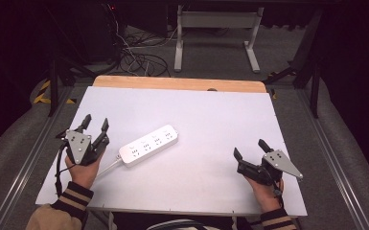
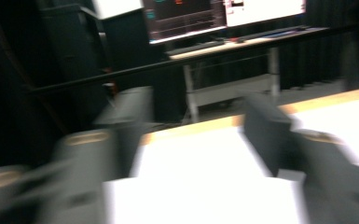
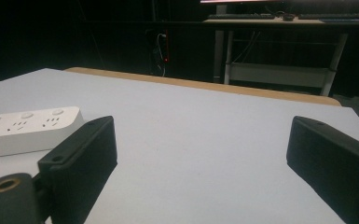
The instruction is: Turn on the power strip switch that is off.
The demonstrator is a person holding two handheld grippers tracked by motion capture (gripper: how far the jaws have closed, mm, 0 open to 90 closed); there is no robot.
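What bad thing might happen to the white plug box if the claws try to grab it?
The power strip is wide and smooth, so it might slip out of the open left gripper. Its white cord runs right beside the left hand, so the hand might snag it and drag the strip. The right gripper, also open, is far from it.
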